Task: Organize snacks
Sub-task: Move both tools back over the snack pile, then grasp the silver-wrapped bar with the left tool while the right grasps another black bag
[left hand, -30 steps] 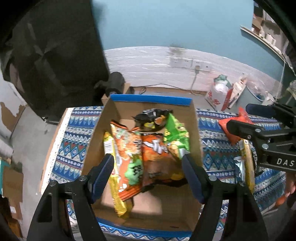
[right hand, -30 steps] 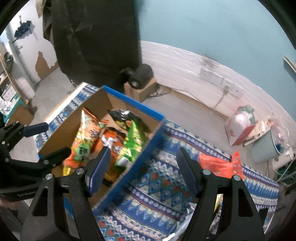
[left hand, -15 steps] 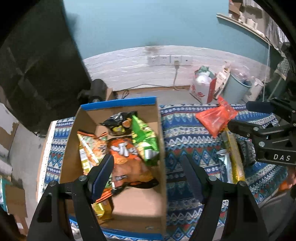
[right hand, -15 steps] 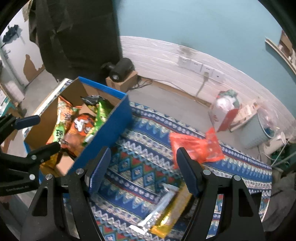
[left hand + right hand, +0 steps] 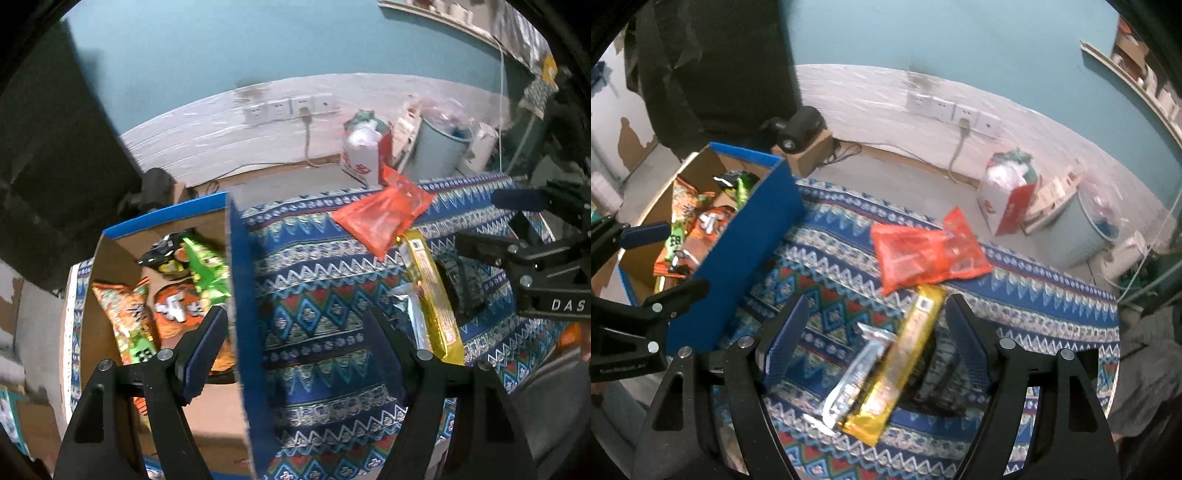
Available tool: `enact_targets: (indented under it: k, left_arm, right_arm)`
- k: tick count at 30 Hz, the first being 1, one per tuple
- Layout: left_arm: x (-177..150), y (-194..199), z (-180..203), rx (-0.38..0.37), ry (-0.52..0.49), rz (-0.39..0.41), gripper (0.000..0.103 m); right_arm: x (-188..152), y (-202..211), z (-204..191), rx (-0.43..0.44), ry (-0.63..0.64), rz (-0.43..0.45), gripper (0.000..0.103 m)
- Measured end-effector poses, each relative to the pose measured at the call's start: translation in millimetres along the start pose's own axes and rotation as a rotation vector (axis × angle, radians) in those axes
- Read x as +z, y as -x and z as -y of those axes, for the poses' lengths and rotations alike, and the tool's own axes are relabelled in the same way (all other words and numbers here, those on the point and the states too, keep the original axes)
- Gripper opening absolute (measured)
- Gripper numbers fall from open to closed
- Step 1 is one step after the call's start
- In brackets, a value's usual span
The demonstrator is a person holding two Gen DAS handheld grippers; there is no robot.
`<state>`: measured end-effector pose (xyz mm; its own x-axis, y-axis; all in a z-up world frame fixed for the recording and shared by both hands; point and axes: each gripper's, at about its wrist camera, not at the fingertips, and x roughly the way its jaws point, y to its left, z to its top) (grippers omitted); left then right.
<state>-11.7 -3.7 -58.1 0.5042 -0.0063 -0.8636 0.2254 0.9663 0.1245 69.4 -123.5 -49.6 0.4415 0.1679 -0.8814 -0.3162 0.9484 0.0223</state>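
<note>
At the left of both views sits my cardboard box, holding several snack bags. My left gripper hangs spread and empty over the box's blue wall. My right gripper is opening, empty, above a gold packet and a silver packet lying side by side on the patterned cloth, an orange bag just beyond them.
</note>
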Motion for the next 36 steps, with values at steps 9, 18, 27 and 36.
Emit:
enact_targets:
  k: [9, 18, 27, 36]
  left_arm:
    - [0.1, -37.9, 36.3, -0.033, -0.053, -0.072, 0.077]
    - [4.8, -69.7, 48.6, -0.048, -0.044, -0.121, 0.077]
    - [3.0, -96.4, 56.3, -0.082, -0.033, -0.186, 0.077]
    - [3.1, -112.2, 66.5, -0.144, -0.008, -0.24, 0.077]
  right_arm:
    - [-24.1, -16.9, 46.5, -0.048, -0.079, -0.057, 0.076]
    - [-45.6, -58.3, 76.1, -0.083, -0.135, -0.154, 0.076]
    - [-65.1, -107.1, 100.7, -0.036, -0.256, -0.241, 0.077]
    - [-78.2, -135.2, 100.9, -0.023, -0.271, -0.307, 0.077]
